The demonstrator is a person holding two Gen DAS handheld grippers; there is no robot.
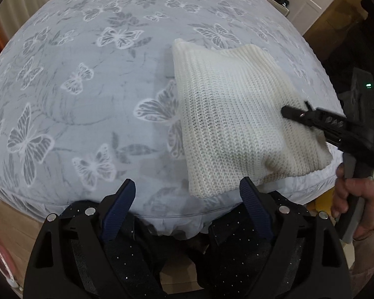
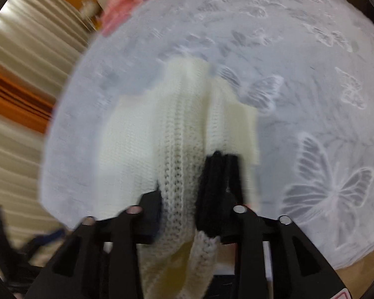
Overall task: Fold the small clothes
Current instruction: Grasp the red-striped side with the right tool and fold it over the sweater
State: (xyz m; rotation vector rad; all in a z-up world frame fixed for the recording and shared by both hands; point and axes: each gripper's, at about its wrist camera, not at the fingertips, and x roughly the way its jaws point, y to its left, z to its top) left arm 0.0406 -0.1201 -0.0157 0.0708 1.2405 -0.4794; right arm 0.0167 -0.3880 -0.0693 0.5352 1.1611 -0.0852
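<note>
On the butterfly-print bedspread (image 1: 87,94), seen from the left wrist, the cream knit garment (image 1: 236,114) lies folded near the front right edge, thick and ribbed, one corner lifted. The left gripper (image 1: 187,194) hovers just short of it, jaws spread wide, holding nothing. The right gripper (image 1: 309,118) reaches in from the side, pinching the knit's edge. Over to the right wrist view: it's blurry, but the right gripper (image 2: 182,194) is clamped on a bunched ridge of knit (image 2: 179,129). My call: carry that edge across low and level, so the chunky layers don't slide apart.
</note>
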